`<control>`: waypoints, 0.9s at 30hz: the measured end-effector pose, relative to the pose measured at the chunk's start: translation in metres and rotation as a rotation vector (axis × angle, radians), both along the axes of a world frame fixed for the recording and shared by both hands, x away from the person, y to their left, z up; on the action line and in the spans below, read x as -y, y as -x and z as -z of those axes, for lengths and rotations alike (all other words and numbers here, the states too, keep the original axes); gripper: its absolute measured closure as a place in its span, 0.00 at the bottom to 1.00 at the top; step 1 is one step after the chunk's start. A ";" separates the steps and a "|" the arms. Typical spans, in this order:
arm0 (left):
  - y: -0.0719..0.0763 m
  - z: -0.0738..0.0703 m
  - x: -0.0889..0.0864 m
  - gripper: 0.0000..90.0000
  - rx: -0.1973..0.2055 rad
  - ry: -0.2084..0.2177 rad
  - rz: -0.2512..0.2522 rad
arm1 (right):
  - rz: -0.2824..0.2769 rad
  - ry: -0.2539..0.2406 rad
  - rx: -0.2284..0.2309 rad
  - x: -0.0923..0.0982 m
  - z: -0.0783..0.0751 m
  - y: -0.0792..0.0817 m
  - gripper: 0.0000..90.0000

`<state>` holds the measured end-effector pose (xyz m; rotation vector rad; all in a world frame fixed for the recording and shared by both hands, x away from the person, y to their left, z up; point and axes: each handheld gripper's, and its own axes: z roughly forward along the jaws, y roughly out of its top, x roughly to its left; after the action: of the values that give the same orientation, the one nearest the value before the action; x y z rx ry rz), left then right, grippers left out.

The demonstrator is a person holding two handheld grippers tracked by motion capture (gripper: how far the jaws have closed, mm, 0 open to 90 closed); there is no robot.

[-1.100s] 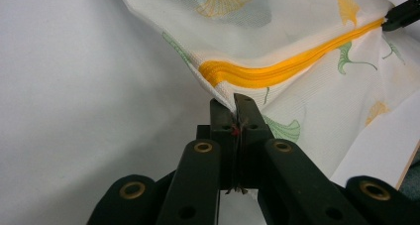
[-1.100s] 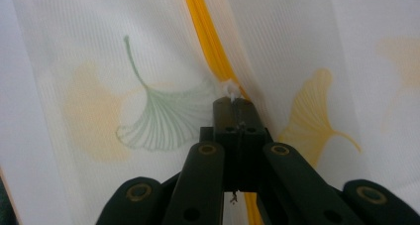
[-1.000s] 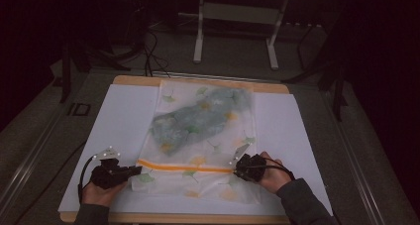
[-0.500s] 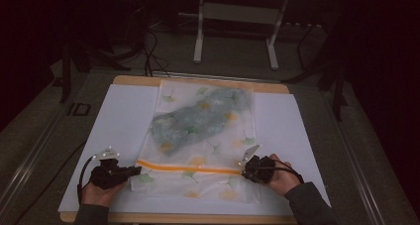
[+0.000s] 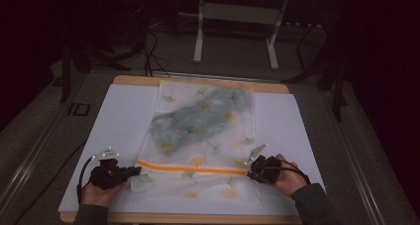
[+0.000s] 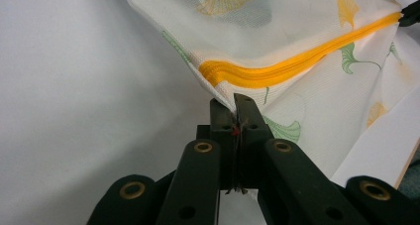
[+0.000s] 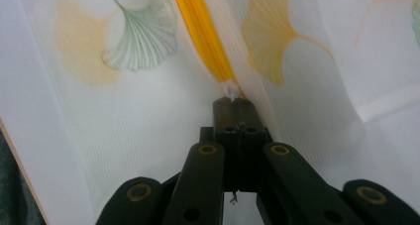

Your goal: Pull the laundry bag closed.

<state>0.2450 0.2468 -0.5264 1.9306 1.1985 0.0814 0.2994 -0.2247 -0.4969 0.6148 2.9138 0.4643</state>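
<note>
A white mesh bag printed with ginkgo leaves lies flat on the white sheet, with a blue-green garment showing through it. An orange zipper runs across its near end. My left gripper is shut on the bag's fabric just below the zipper's left end; its jaws meet on the mesh. At the zipper's right end my right gripper is shut on the small white pull, jaws together, the orange zipper running away from it.
The sheet covers a wooden board whose edge shows at front and back. Grey carpet surrounds it. Metal stand legs and cables sit on the floor beyond the far edge. Bare sheet lies on either side of the bag.
My right gripper has slid to the right along the zipper line, towards the bag's right edge. The left gripper has held still on the bag's left end.
</note>
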 end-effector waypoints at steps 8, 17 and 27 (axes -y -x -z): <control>0.001 0.000 -0.001 0.99 -0.002 0.008 0.002 | 0.025 -0.003 -0.010 0.015 -0.003 -0.001 1.00; 0.003 0.002 0.003 0.98 -0.016 0.009 0.031 | 0.036 -0.004 -0.037 0.025 -0.004 -0.002 1.00; 0.005 0.003 0.000 0.91 -0.007 0.002 0.015 | 0.074 -0.023 -0.036 0.030 0.000 -0.005 0.88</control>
<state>0.2396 0.2468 -0.5296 1.9395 1.1881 0.0664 0.3048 -0.2543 -0.4964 0.7392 2.9112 0.4834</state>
